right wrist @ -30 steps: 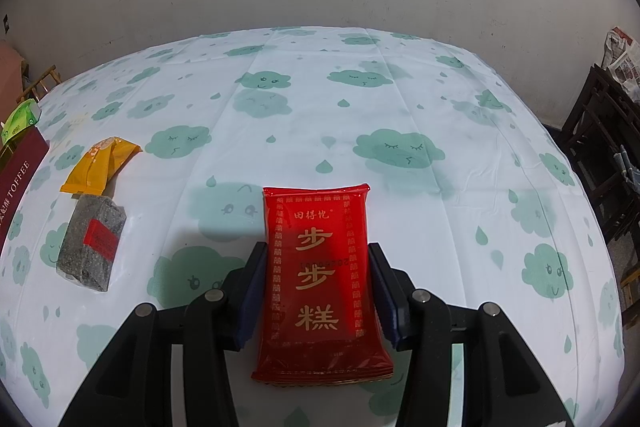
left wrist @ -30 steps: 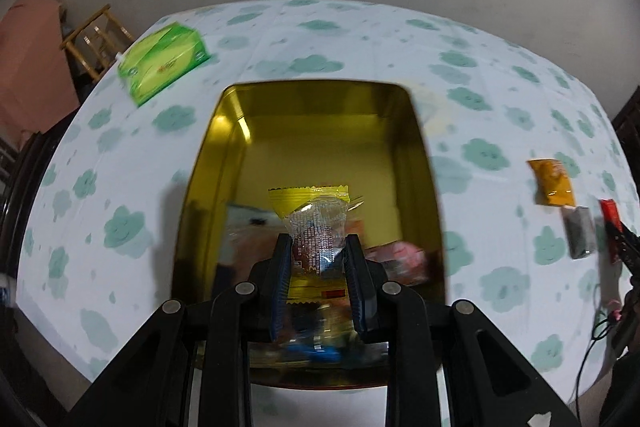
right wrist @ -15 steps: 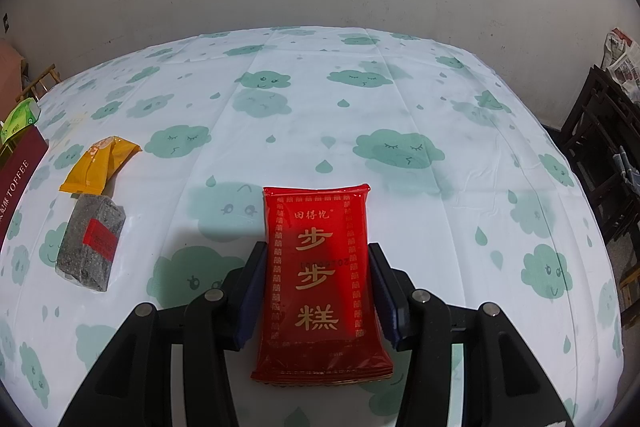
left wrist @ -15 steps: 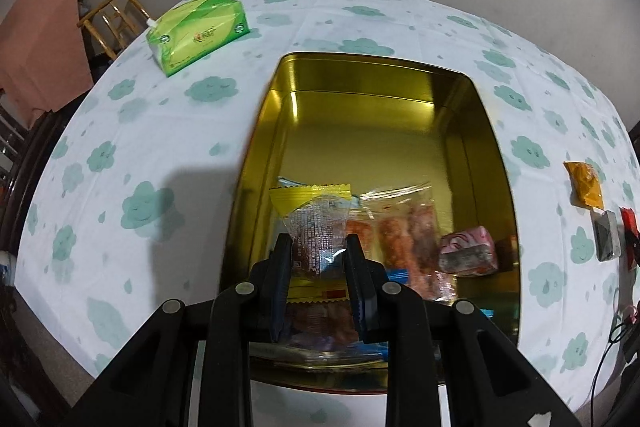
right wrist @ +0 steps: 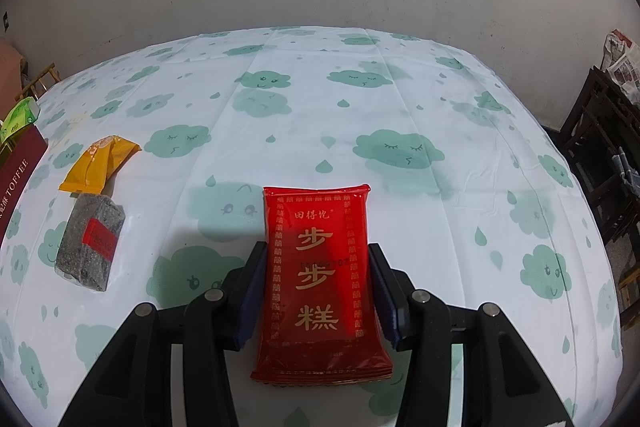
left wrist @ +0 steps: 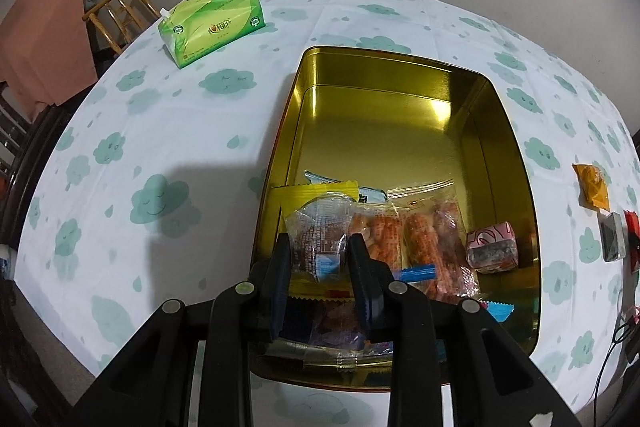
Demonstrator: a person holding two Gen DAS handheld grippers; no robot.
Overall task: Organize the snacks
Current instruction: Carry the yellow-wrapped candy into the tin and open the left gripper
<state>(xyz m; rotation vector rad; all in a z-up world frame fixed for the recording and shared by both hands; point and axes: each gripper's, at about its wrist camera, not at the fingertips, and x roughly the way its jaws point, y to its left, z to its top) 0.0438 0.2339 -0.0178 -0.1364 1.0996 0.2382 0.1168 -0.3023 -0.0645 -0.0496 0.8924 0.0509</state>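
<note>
Two grippers are busy over one cloud-print surface (right wrist: 320,115). Largest ahead of the left gripper (left wrist: 319,259) is the gold tin (left wrist: 516,163), open; its far half is bare metal and its near half holds the snacks already stowed. The step in hand looks like the drop: a clear packet (left wrist: 320,223) with a yellow edge sits between the jaws, which are just opening, low over the tin's near left corner. Whether the pads have fully let go I cannot tell; they look still in contact. The next move would be to open wider and lift clear without dragging the packet out.

In the tin, right of this gripper, lies a clear bag of orange sticks (left wrist: 416,239), then a pink wrapped cake (left wrist: 494,247) against the right wall. A blue-edged wrapper (left wrist: 498,309) lies nearer, and more wrappers sit under the jaws, too jumbled to name.

The right gripper (right wrist: 318,291) is closed on a red pack (right wrist: 318,267), held by its long sides, seemingly lifted above the surface, well apart from the tin. It goes in next, I judge, and calls for a carry to the left.

Left of that gripper wait a grey block (right wrist: 90,247) and, just beyond it, an orange pouch (right wrist: 100,163), both flat on the surface. A green tissue pack (left wrist: 212,23) lies far left of the tin.
</note>
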